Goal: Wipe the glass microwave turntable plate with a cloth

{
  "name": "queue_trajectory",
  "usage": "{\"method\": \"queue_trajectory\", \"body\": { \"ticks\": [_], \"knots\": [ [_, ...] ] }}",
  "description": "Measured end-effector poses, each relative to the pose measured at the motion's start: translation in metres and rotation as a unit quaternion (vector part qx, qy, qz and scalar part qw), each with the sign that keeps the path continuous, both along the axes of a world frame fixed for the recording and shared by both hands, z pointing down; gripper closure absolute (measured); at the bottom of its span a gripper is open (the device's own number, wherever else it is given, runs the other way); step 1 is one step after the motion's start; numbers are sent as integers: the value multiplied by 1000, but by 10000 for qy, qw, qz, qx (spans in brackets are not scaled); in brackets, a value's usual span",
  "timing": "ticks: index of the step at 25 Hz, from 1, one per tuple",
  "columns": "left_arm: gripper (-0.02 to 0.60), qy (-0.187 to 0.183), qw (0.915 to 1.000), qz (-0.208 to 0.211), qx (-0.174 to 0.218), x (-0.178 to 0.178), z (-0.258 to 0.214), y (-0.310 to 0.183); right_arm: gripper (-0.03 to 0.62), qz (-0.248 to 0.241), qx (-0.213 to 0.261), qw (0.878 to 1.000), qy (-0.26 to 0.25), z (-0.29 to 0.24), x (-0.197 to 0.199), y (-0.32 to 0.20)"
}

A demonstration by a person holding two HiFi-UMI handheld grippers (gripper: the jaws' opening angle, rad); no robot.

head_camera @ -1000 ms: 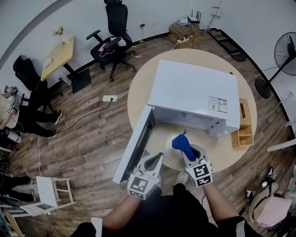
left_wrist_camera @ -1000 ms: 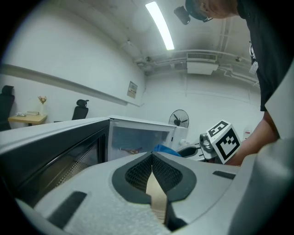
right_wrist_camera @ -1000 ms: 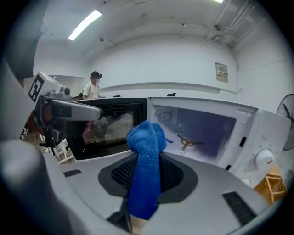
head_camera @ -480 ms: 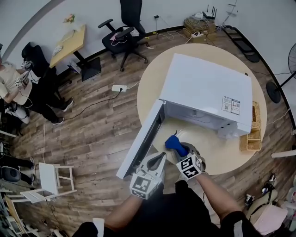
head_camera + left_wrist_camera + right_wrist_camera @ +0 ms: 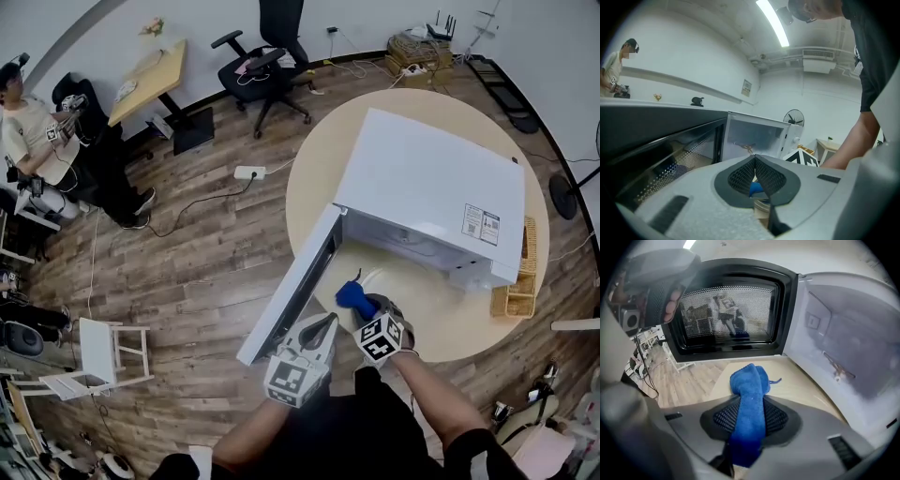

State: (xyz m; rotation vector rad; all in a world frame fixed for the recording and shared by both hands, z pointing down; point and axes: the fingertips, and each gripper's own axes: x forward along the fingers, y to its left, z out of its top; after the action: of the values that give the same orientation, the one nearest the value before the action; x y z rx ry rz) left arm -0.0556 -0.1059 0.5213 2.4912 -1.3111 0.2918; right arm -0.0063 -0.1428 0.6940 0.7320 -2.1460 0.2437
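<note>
Table edge: the round beige wooden table (image 5: 441, 319) curves round just in front of both grippers, which hang over its near rim.
Left bound: the black-framed microwave door (image 5: 295, 286) stands swung wide open, reaching past the table edge.
Far bound: the boxy white microwave oven (image 5: 431, 187) fills the table's middle, its cavity open toward the grippers.
Open room: bare tabletop runs from the right gripper (image 5: 361, 307) rightward to a woven wicker basket (image 5: 518, 291) at the rim.
Right gripper fingers: clenched on a blue terry cloth (image 5: 750, 399), whose bunched end sticks out beyond the tips.
Left gripper (image 5: 323, 323): just beside the door's outer end, fingers pressed together with nothing between them.
Clear glass turntable plate (image 5: 373, 277): flat on the table before the cavity, under the cloth; only its rim shows faintly.
Beyond: a black office chair (image 5: 277, 42) on the wooden floor (image 5: 187, 272), well apart.
</note>
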Motion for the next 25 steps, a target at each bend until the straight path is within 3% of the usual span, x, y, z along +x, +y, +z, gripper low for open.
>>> {"method": "queue_trajectory", "body": {
  "ticks": [25],
  "knots": [
    [575,-100,9998,195,-19,17,6,-19,468,717,229,9966,337,-2,55,-71]
  ]
}}
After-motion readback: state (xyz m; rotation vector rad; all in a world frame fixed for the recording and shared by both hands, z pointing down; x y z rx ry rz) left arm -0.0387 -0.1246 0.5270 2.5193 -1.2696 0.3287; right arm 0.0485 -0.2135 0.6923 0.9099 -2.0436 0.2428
